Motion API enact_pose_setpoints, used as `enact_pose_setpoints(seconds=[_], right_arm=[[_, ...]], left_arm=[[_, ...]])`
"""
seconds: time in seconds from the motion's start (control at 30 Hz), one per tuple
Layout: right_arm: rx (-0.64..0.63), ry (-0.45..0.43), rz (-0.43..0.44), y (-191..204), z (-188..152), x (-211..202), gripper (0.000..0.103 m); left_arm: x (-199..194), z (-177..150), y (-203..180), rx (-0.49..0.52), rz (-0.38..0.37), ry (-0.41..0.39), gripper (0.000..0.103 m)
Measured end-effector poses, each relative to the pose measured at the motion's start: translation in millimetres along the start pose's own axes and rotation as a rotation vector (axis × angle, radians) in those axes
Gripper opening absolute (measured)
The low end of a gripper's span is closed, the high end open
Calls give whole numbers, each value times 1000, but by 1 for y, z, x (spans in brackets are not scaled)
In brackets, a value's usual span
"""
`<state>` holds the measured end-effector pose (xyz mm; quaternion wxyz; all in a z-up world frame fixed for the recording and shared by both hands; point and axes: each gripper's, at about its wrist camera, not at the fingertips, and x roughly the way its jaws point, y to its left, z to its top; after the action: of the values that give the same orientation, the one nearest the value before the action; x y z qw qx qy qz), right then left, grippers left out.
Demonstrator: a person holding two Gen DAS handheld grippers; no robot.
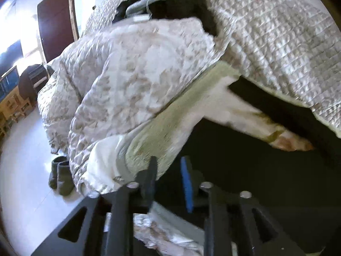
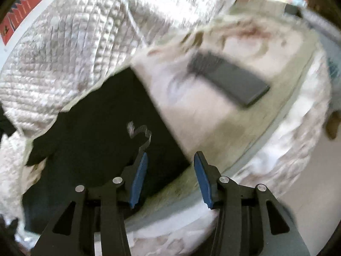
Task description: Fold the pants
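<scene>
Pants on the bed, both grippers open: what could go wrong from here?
1. The black pants lie partly under the quilted blanket; the open right gripper might pinch the blanket or sheet too.
2. A dark flat object, possibly a phone, lies near the pants and might get dragged or knocked.

A bunched quilt [image 2: 70, 49] crowds the black pants [image 2: 96, 149] on 1 side; a phone [image 2: 230, 81] lies on the bare sheet [image 2: 191, 111] beside them.

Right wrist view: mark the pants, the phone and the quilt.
pants [image 2: 102, 128], right wrist view, flat black middle.
phone [image 2: 232, 81], right wrist view, centre of its dark face.
quilt [image 2: 70, 49], right wrist view, stitched top.
</scene>
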<state>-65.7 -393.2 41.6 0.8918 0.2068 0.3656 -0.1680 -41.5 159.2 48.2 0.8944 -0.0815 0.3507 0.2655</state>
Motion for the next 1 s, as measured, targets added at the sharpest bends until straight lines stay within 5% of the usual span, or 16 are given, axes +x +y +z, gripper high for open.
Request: enact_pose_setpoints(seconds=[0.13, 0.3, 0.43, 0.73, 1.0], right_arm=[[-107, -77, 15, 20, 10, -11, 46], [-287, 20, 162, 58, -1, 17, 46], [-337, 147, 134, 61, -18, 54, 46], [-361, 108, 190, 74, -8, 36, 46], [-404, 166, 197, 89, -19, 53, 51]], left_arm=[[-15, 1, -28, 52, -134, -33, 53], [0, -13, -73, 166, -328, 88, 54], [26, -24, -88, 226, -271, 182, 54], [14, -13, -86, 219, -306, 169, 54], [19, -27, -105, 280, -334, 202, 55]])
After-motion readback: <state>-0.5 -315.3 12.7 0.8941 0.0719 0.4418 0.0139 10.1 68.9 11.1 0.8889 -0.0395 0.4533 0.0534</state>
